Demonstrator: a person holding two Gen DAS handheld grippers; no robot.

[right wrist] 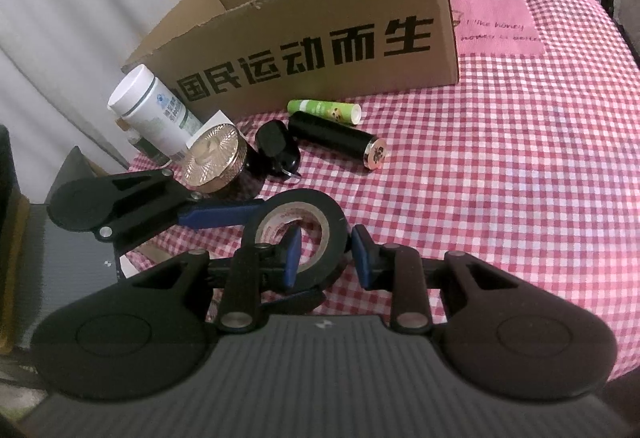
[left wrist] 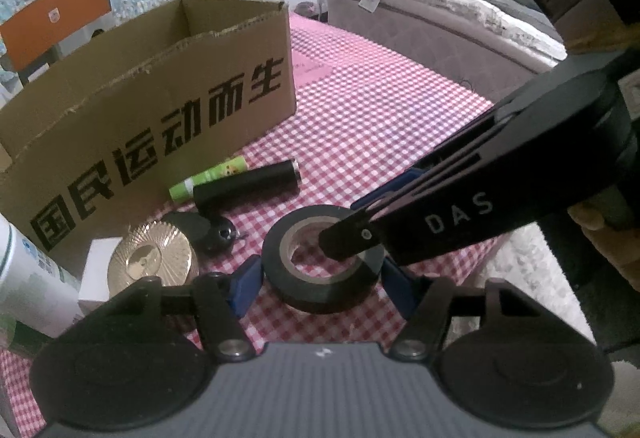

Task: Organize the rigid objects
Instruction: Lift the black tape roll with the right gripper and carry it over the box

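Black tape roll (right wrist: 298,234) flat on checked tablecloth (right wrist: 500,173). Right gripper (right wrist: 326,256) clamped on near wall: one pad in the core, one outside. Left gripper (left wrist: 322,284) straddling roll, pads at both flanks, contact unclear. Beyond: black cylinder (right wrist: 334,135), green tube (right wrist: 324,109), cardboard box (right wrist: 304,37).

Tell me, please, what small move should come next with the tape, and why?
Probably lift the tape straight up a little with the right gripper. Its fingers pinch the roll's wall, one inside the hole, one outside, while the tape lies flat on the cloth. The left gripper flanks it closely, so rise before heading to the box.
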